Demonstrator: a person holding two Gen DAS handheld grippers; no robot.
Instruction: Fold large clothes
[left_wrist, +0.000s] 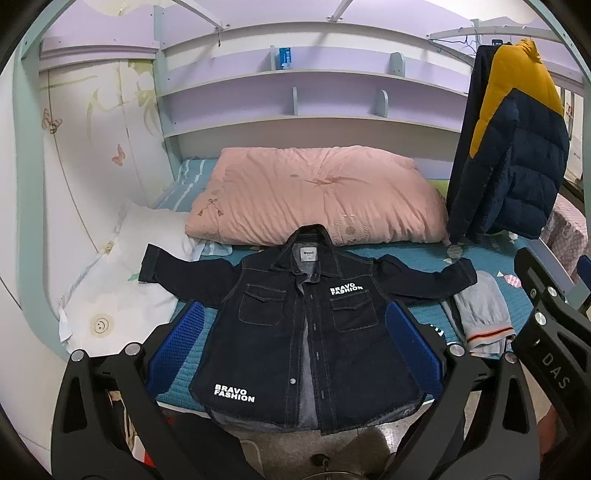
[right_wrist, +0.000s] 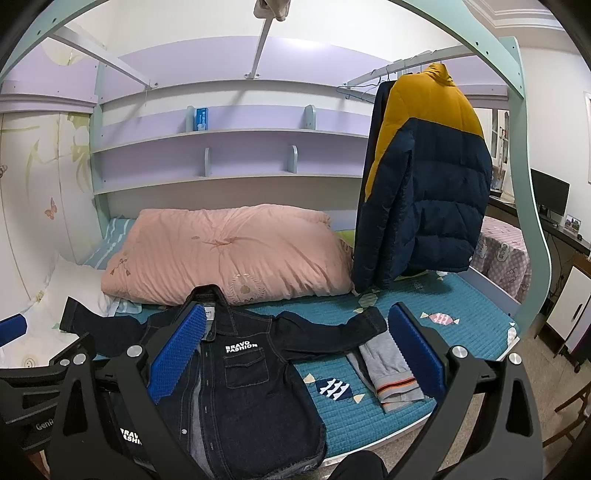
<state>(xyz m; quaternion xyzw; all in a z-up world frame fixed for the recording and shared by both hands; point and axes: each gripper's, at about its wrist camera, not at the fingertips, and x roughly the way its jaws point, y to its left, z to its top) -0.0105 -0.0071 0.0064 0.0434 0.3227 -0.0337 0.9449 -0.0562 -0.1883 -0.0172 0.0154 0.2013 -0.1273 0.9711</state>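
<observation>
1. At the far left of the left wrist view a white pillow (left_wrist: 110, 295) lies on the bed (left_wrist: 424, 317), and the cuff of the jacket's sleeve on that side (left_wrist: 162, 264) rests on its edge
2. The left gripper (left_wrist: 295, 347) hangs with its blue pads spread wide and nothing between them; the pads frame the lower body of the jacket (left_wrist: 306, 332), so this gripper sits squarely over the garment
3. The dark denim jacket lies face up in the middle of the frame, front partly open, collar toward the pink quilt (left_wrist: 317, 195) at the back and hem at the near edge of the bed, slightly overhanging it
4. Its long axis runs sleeve to sleeve, across the frame from left to right; both sleeves are spread out flat
5. In the right wrist view the right gripper (right_wrist: 295, 350) is also released and holds nothing; its left pad (right_wrist: 177, 350) covers the collar area, its right pad (right_wrist: 417, 354) stands past the sleeve cuff (right_wrist: 373, 317) on that side
6. So the jacket lies ahead and to the left of the right gripper, which is the nearer one for that sleeve; the left gripper suits the pillow-side sleeve
7. Just below that cuff lies a folded grey garment (right_wrist: 391, 369), touching or nearly touching the sleeve; I cannot tell which
8. At the upper right a navy and yellow puffer coat (right_wrist: 424, 177) hangs, well apart from the jacket
</observation>
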